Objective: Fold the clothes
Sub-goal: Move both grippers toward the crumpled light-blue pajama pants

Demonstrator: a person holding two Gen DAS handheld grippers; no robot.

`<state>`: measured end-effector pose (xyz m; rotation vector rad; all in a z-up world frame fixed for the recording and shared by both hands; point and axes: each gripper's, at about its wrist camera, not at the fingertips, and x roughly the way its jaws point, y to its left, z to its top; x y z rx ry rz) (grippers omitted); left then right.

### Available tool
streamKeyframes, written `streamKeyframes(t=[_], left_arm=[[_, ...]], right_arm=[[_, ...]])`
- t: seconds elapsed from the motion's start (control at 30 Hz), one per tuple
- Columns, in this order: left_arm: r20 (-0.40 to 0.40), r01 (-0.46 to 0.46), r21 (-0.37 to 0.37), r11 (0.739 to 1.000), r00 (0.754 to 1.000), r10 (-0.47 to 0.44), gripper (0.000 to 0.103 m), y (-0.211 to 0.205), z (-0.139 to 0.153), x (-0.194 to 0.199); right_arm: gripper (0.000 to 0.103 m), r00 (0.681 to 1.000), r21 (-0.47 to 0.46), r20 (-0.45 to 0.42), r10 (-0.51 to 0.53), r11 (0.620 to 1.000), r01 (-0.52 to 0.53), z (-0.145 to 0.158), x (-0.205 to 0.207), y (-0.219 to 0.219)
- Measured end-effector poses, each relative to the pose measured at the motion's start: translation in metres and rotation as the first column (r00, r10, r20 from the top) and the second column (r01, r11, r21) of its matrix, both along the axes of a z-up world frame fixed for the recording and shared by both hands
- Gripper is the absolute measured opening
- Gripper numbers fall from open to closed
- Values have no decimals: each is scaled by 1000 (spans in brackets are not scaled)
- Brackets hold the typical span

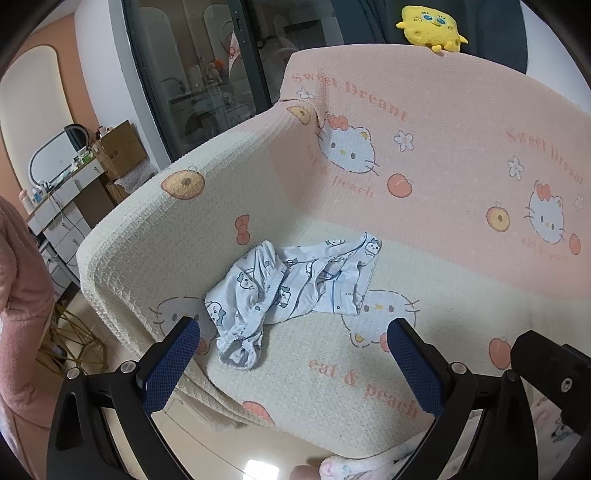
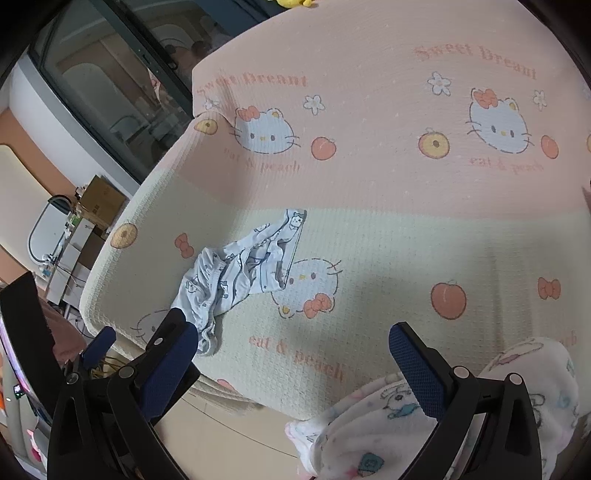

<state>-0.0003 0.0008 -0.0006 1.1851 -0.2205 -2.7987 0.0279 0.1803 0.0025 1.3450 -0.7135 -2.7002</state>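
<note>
A small pale-blue garment (image 1: 291,284) w/ a cartoon print lies crumpled on the seat of a sofa, toward its left end near the armrest. One elastic, gathered opening sits at the front edge of the heap; the flatter part spreads back & to the right, partly over a cat face printed on the sofa cover (image 1: 461,177). The cover is cream on the seat, pink on the backrest, w/ cat faces, peaches, bows & "eat & peach" lettering.

Left gripper (image 1: 293,334) hangs above the seat's front edge, fingers spread wide, nothing between them; the garment's gathered end shows in the gap but isn't touched. Right gripper (image 2: 293,338) is likewise released & empty, further right along the sofa front. In the right wrist view the left gripper's finger overlaps the garment's near end; contact can't be told.

A yellow plush toy (image 1: 430,27) sits on top of the backrest. A pink fleece sleeve (image 1: 20,314) shows at far left, and a white cartoon-print fleece leg (image 2: 443,417) below the right gripper. A vanity desk (image 1: 62,192) w/ an oval mirror stands in the background left.
</note>
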Motion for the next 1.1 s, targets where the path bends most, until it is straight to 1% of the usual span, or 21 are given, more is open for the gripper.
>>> streamKeyframes(t=[0.13, 0.2, 0.33, 0.37, 0.43, 0.57, 0.67, 0.77, 0.9, 0.97, 1.1], left_arm=[[12, -6, 8, 1000, 1000, 5, 103, 5, -3, -2], [18, -8, 50, 999, 1000, 8, 103, -4, -7, -6], [6, -22, 54, 998, 1000, 22, 103, -12, -9, -7], [6, -16, 61, 998, 1000, 15, 103, -13, -10, -7], [4, -12, 89, 996, 1000, 12, 103, -17, -12, -9], [22, -73, 117, 990, 997, 71, 103, -31, -23, -18], [31, -91, 163, 982, 996, 87, 103, -44, -33, -22], [45, -123, 194, 973, 992, 116, 103, -58, -45, -28], [57, -153, 214, 965, 988, 144, 103, -70, -60, -32], [73, -161, 226, 961, 986, 148, 103, -74, -70, -36], [88, -183, 232, 955, 982, 166, 103, -80, -83, -42]], right_arm=[[103, 1000, -19, 8, 1, 1000, -1, -2, -4, 2], [103, 1000, -28, 11, 2, 1000, -1, -3, -6, 2], [103, 1000, -47, 19, 3, 999, -2, -5, -10, 4], [103, 1000, -51, 29, 11, 999, -9, 0, -14, 3], [103, 1000, -62, 25, 17, 998, -15, -2, -17, 1], [103, 999, -95, 29, 36, 995, -34, -5, -27, -3], [103, 998, -101, 43, 50, 994, -45, -9, -38, -9], [103, 995, -143, 64, 71, 988, -62, -21, -51, -13], [103, 991, -219, 104, 85, 974, -60, -38, -70, -10], [103, 988, -242, 119, 97, 968, -66, -47, -82, -10], [103, 981, -222, 152, 121, 971, -85, -60, -102, -15]])
